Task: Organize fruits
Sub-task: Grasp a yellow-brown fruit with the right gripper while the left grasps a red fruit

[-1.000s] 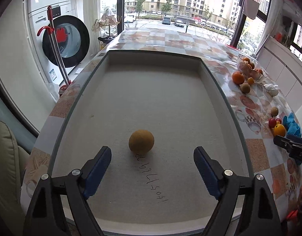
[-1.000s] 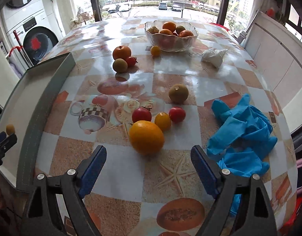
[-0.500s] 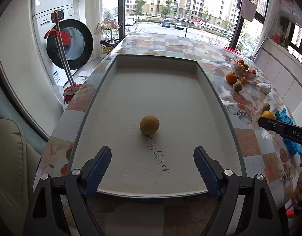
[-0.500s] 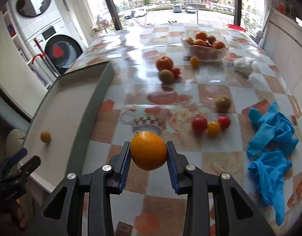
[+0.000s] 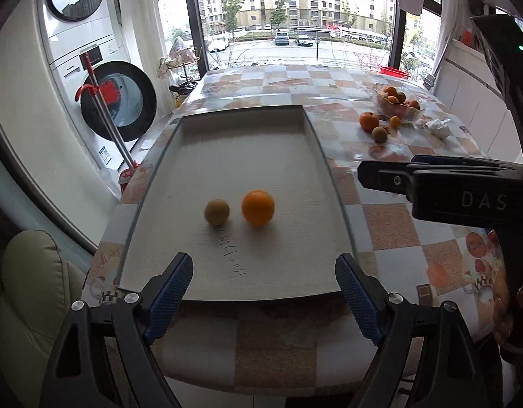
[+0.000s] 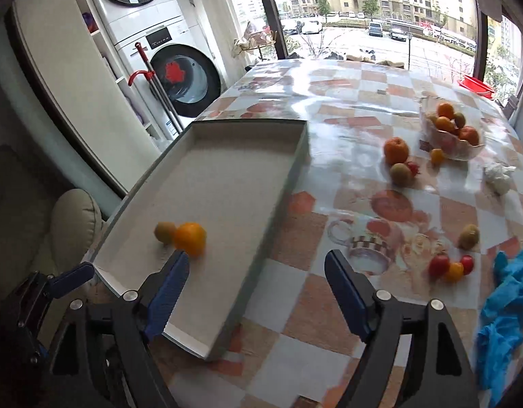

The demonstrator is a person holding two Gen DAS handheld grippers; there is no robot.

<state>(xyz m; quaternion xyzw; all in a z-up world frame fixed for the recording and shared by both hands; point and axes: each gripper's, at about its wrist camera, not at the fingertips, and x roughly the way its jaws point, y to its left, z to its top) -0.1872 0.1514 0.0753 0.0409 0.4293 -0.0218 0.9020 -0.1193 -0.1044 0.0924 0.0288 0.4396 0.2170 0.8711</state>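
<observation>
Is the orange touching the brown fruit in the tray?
Apart. The left wrist view shows a strip of bare tray floor between the orange and the brown fruit; in the right wrist view they only overlap.

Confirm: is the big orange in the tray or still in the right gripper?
In the tray. The orange rests beside a smaller brownish fruit; the right gripper has just opened, empty.

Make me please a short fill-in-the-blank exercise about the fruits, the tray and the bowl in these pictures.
1. The grey tray holds ___ fruits.
2. In the tray, the big orange lies beside a smaller ___ fruit.
3. The right gripper has its jaws ___, with nothing between them.
4. The glass bowl stands on the ___, outside the tray.

Missing words: two; brownish; open; table
</observation>
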